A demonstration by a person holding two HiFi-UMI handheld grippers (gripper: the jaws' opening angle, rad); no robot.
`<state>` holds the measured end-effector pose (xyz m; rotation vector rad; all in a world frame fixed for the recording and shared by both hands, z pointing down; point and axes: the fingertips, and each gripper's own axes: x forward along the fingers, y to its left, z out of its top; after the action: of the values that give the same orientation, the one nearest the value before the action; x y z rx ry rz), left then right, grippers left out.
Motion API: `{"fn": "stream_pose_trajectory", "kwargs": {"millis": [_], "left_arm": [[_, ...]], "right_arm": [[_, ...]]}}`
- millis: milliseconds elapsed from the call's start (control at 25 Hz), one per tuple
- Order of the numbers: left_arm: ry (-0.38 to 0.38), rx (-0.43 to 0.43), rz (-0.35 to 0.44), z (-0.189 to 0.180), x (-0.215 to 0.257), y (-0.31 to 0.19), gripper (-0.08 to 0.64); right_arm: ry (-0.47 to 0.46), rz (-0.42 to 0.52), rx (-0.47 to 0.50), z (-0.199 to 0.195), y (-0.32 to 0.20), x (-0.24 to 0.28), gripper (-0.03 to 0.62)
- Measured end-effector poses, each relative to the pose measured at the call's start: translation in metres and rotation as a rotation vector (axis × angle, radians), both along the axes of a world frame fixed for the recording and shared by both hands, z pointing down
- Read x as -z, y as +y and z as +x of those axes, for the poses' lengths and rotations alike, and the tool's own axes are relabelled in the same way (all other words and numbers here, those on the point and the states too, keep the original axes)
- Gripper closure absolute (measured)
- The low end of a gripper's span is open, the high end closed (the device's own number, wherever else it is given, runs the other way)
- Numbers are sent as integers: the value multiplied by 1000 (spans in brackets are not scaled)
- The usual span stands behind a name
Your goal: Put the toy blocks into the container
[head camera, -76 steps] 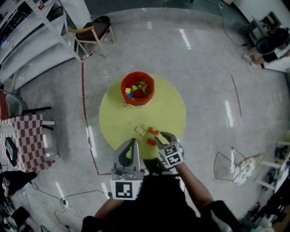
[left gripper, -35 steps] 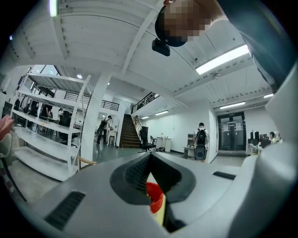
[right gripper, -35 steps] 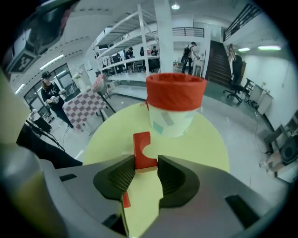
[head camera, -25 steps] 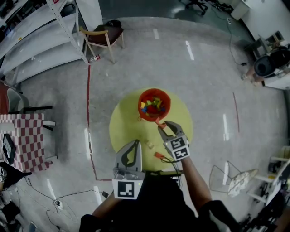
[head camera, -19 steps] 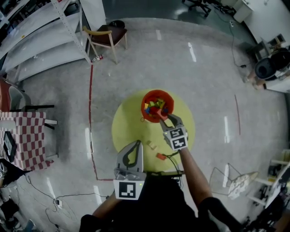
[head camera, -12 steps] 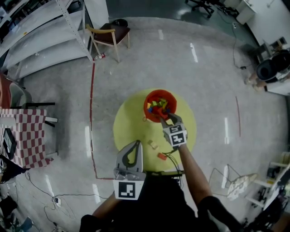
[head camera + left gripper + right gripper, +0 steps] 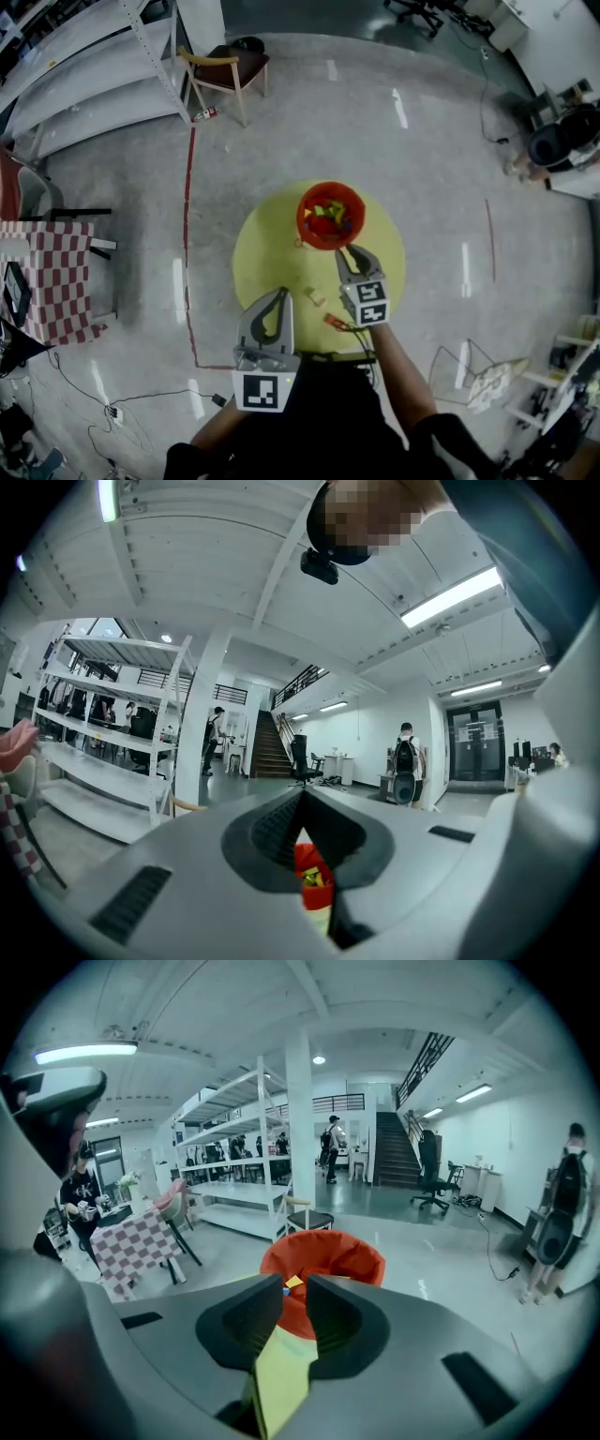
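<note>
A red bucket (image 7: 331,214) holding several coloured blocks stands at the far side of the round yellow table (image 7: 272,248). Two blocks lie loose near the front edge: a beige one (image 7: 314,297) and an orange one (image 7: 333,322). My right gripper (image 7: 356,255) hovers just short of the bucket's near rim. Its jaws have just been closing, a narrow gap remains, and nothing is between them. In the right gripper view the bucket (image 7: 323,1255) sits straight beyond the right gripper (image 7: 294,1297). My left gripper (image 7: 276,296) stays at the table's front edge, shut and empty, with the bucket (image 7: 309,860) glimpsed below its tips (image 7: 302,799).
A wooden chair (image 7: 225,67) and metal shelving (image 7: 84,56) stand at the far left. A checkered table (image 7: 56,281) is on the left, with a red floor line (image 7: 187,234) beside the yellow table. A wire rack (image 7: 469,370) lies on the floor at the right.
The right gripper reached over the bucket's near rim and has now drawn back toward me, its jaws closer together. The left gripper has stayed put.
</note>
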<state>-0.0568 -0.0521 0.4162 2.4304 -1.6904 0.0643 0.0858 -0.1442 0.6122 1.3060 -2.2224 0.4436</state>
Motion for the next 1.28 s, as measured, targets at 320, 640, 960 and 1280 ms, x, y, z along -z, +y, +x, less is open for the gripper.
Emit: {"fn": "stream_pose_trajectory", "kwargs": {"millis": [320, 640, 960, 1280], "left_arm": [[2, 2, 5, 7, -2, 1, 561], [1, 0, -1, 17, -5, 6, 561], [6, 9, -20, 20, -10, 6, 561], [18, 12, -12, 21, -9, 3, 561]], "right_arm": [[-15, -57, 16, 0, 61, -32, 594], [33, -222, 73, -1, 109, -93, 594], [157, -391, 179, 0, 146, -144, 592], [229, -579, 323, -18, 182, -180, 420]]}}
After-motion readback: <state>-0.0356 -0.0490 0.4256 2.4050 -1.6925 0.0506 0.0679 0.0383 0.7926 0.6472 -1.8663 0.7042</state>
